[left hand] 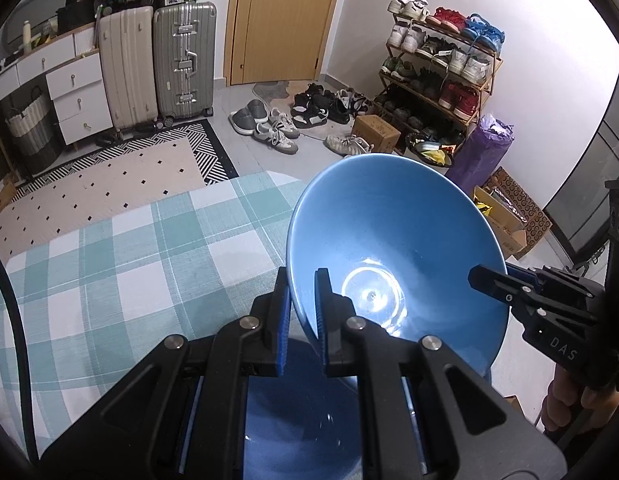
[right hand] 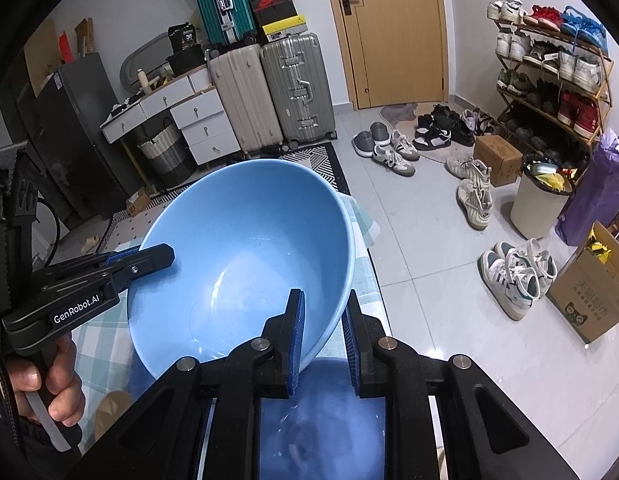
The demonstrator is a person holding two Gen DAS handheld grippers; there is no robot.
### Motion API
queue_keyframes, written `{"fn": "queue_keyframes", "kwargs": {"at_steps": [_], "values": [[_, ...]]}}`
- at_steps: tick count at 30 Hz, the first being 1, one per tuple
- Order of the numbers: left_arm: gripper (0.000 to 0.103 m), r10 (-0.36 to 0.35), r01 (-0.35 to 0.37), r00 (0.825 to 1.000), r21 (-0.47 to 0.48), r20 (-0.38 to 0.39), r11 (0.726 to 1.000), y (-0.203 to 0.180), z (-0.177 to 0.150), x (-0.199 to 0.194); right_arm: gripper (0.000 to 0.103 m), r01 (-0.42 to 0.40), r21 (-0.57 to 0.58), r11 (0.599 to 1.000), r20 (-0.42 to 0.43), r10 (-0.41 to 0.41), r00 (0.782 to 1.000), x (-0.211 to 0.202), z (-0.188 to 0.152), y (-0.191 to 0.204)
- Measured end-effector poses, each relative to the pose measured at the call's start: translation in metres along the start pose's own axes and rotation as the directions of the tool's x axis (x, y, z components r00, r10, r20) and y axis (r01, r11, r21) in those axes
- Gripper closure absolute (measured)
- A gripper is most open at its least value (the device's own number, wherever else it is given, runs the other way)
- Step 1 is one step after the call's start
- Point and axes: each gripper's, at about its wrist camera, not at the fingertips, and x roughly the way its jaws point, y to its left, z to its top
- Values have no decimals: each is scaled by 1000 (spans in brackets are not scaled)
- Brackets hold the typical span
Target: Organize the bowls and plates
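Left wrist view: the left gripper [left hand: 303, 312] is squeezed shut on the near rim of a big, shiny blue bowl [left hand: 393, 248]. The bowl is up in the air, tipped, above a table with a green-and-white checked cloth [left hand: 129, 256]. The right gripper [left hand: 489, 280] pinches the bowl's far rim.

Right wrist view: the right gripper [right hand: 323, 332] is nearly closed, with the blue bowl's [right hand: 245, 248] rim between its pads. The left gripper [right hand: 153, 258], held by a hand [right hand: 49, 380], bites the other side of the rim. Shoes [right hand: 393, 156] lie on the grey floor [right hand: 429, 240].
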Motion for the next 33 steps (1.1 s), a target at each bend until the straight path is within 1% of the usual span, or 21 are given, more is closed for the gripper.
{"fn": "queue_keyframes", "kwargs": {"at_steps": [14,21,27,33], "values": [[95,8,-8,998,9,56,1000,-17,-9,-88,84,-20,-24,1000,44,21,999,-48,-6,23],[95,15,-16,997,5,76,1000,-21,-23,-131,84,-30,-38,999,53,32,998,-66,-11,38],[95,24,-24,996,-4,82,1000,-21,-35,-155,84,-43,-46,998,49,45,998,-73,-18,49],[95,37,-36,996,-18,81,999,-14,-46,-167,84,-60,-58,997,38,62,997,-73,-22,60]]}}
